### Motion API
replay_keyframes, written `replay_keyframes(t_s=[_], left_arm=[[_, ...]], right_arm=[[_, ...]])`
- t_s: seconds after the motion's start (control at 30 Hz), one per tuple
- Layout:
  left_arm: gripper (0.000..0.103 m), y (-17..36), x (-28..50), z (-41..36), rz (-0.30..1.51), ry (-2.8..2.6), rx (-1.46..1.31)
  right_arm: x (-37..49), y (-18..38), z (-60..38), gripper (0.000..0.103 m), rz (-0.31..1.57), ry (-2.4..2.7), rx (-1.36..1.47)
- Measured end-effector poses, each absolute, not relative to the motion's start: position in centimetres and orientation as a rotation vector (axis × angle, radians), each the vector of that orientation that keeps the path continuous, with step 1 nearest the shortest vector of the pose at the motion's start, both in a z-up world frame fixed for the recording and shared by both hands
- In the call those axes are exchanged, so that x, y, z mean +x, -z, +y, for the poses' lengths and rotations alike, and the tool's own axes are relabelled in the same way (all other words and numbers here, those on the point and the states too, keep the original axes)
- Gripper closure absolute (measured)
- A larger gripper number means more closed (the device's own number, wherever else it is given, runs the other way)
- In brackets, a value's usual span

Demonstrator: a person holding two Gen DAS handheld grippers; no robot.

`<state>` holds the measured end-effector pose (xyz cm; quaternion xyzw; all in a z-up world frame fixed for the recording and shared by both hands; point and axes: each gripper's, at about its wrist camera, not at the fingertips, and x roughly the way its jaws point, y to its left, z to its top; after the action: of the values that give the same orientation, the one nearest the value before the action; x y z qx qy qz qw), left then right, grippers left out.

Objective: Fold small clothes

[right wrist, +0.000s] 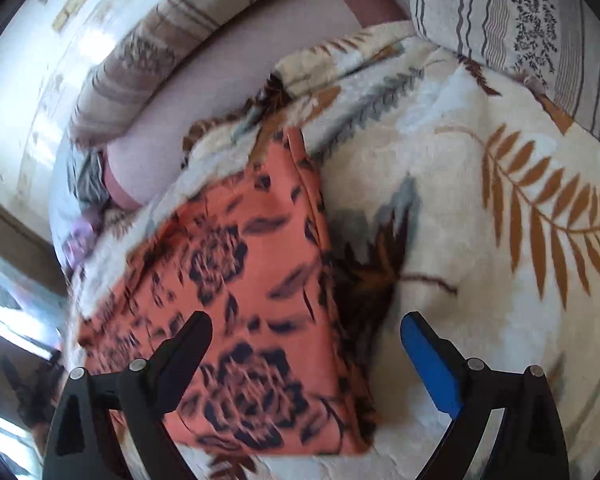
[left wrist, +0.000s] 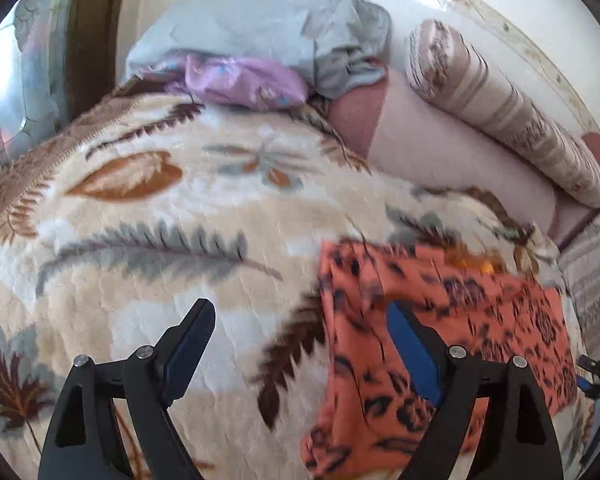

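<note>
On blanket (right wrist: pixel 480 260), folded orange garment (right wrist: pixel 252 280); both grippers gape, empty.

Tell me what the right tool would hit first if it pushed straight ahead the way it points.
Most likely the orange floral cloth: the open right tool points down over its right edge. Depth is unclear, so it could land just beside it on the leaf-print blanket.

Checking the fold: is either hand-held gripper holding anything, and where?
Nothing is held. Left hand-held gripper and right hand-held gripper stand open above the orange garment.
</note>
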<state>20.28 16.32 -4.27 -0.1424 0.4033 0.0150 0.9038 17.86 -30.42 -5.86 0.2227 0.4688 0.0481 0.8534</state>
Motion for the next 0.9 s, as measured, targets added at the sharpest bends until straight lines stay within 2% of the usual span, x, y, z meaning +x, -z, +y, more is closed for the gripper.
replay_keyframes(t_s=[0.07,0.1,0.13,0.17,0.2,0.27,0.33,0.47,0.5,0.53,0.57,0.6,0.63,0.67,0.7,0.73,0.77,0.9], left_arm=[[0.017,7.9,21.6,13.5,1.003,0.084,-0.258],[0.021,9.4,22.3,12.2,1.056,0.107,-0.211],[0.033,9.3,22.2,10.8,1.000,0.065,-0.117],[0.077,8.7,22.5,9.7,0.986,0.093,-0.078],[0.089,7.9,23.2,9.0,1.025,0.078,-0.063],[0.090,4.3,23.1,9.2,1.006,0.062,-0.129],[0.090,0.4,21.6,9.6,0.949,0.083,-0.153],[0.089,-6.4,14.0,10.3,0.829,0.114,-0.135],[0.089,-6.8,11.9,10.8,0.833,0.126,-0.160],[0.084,-6.3,9.6,11.5,0.856,0.135,-0.189],[0.076,-5.0,7.5,11.9,0.887,0.146,-0.201],[0.064,-2.9,5.8,12.4,0.931,0.132,-0.197],[0.036,-0.4,4.4,13.0,0.981,0.094,-0.188],[0.026,2.2,3.8,13.4,1.040,0.055,-0.177],[0.027,5.6,2.9,14.4,1.148,-0.007,-0.165],[0.027,6.8,2.2,15.4,1.171,-0.011,-0.201],[0.027,6.0,0.9,16.4,1.080,0.005,-0.268],[0.027,1.4,1.3,16.7,0.973,-0.082,-0.208]], right_arm=[[18.5,7.4,-28.8,0.007,1.073,-0.111,0.401],[18.9,7.3,-28.0,0.022,1.068,-0.098,0.352],[19.2,7.0,-26.7,0.043,1.089,-0.109,0.301],[19.4,6.5,-25.7,0.077,1.121,-0.113,0.271],[19.3,5.3,-24.5,0.079,1.130,-0.107,0.232],[18.5,2.2,-22.8,0.081,1.098,-0.112,0.143],[16.6,-2.7,-22.9,0.081,1.027,-0.135,0.171],[10.8,-9.2,-24.2,0.082,0.948,-0.172,0.197],[9.4,-9.5,-24.7,0.082,0.950,-0.180,0.210],[7.5,-9.3,-25.5,0.081,0.962,-0.192,0.250],[5.7,-8.1,-26.5,0.076,0.984,-0.198,0.302],[4.5,-6.4,-27.4,0.063,1.005,-0.195,0.344],[3.3,-4.0,-28.3,0.043,1.039,-0.190,0.384],[2.6,-0.6,-29.0,0.002,1.106,-0.166,0.421],[1.3,2.8,-30.1,0.001,1.196,-0.107,0.452],[-0.1,5.4,-31.3,0.002,1.268,-0.042,0.476],[-1.9,7.0,-32.4,0.003,1.270,-0.022,0.514],[-2.9,1.8,-33.2,0.003,1.082,-0.011,0.493]])
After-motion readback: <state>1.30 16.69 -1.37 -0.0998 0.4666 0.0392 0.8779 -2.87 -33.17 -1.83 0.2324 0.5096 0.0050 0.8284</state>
